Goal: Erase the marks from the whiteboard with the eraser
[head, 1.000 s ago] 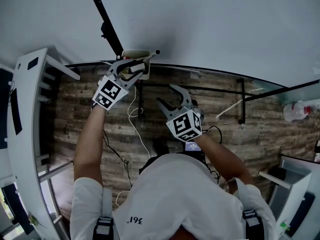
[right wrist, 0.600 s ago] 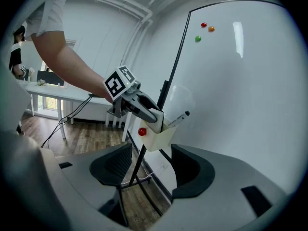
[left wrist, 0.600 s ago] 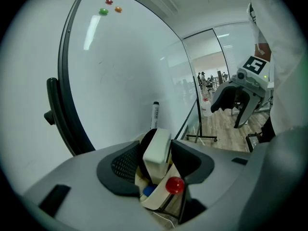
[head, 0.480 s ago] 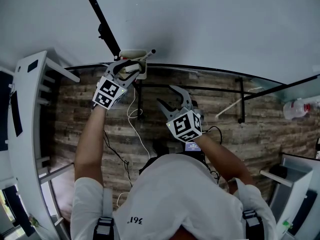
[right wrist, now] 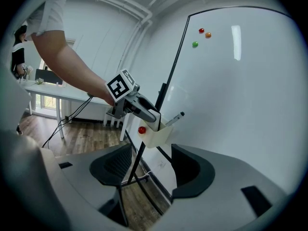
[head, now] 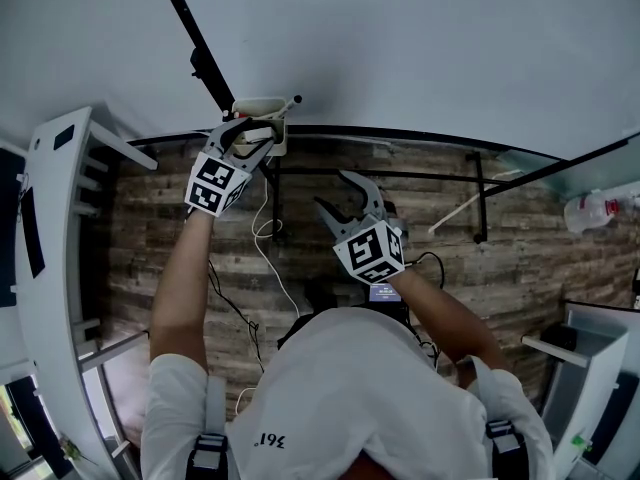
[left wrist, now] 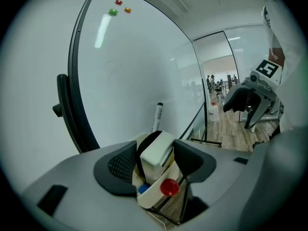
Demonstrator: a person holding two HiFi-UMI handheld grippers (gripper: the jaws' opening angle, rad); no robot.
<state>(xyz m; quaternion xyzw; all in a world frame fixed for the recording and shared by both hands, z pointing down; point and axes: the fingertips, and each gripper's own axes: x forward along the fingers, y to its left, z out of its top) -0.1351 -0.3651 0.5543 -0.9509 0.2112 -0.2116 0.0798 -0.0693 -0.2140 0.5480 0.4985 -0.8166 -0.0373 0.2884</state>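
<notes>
**Desk:** What's nearest you?

**Operator:** My right gripper (right wrist: 153,170), hanging low in front of the person's chest. Its jaws are spread with nothing in them. Through the gap I only see the dark stand leg (right wrist: 136,165) and the wood floor (right wrist: 91,138). In the head view it sits about where it did a second ago.

**Desk:** And the left?

**Operator:** My left gripper (left wrist: 155,160) is further out, at the cream holder (left wrist: 151,196) by the lower left corner of the whiteboard (left wrist: 139,66), the same spot as a second ago. What's changed is the jaws. They have just been opening and now stand wide.

**Desk:** Where's the eraser?

**Operator:** The eraser (left wrist: 156,150) is between those jaws. It's a white block with a black band, sitting tilted in the holder. The pads are just beside it on either side, and I don't see them pressing on it.

**Desk:** Anything else in the holder?

**Operator:** There's a red round magnet (left wrist: 169,187) on its front wall and something blue (left wrist: 143,189) inside that I can't identify. Behind the eraser a marker (left wrist: 157,117) sticks up against the board.

**Desk:** And further off?

**Operator:** High on the board are green (left wrist: 113,12), red (left wrist: 118,2) and orange (left wrist: 127,9) magnets. Past the board's edge is a glass wall (left wrist: 226,66).
</notes>
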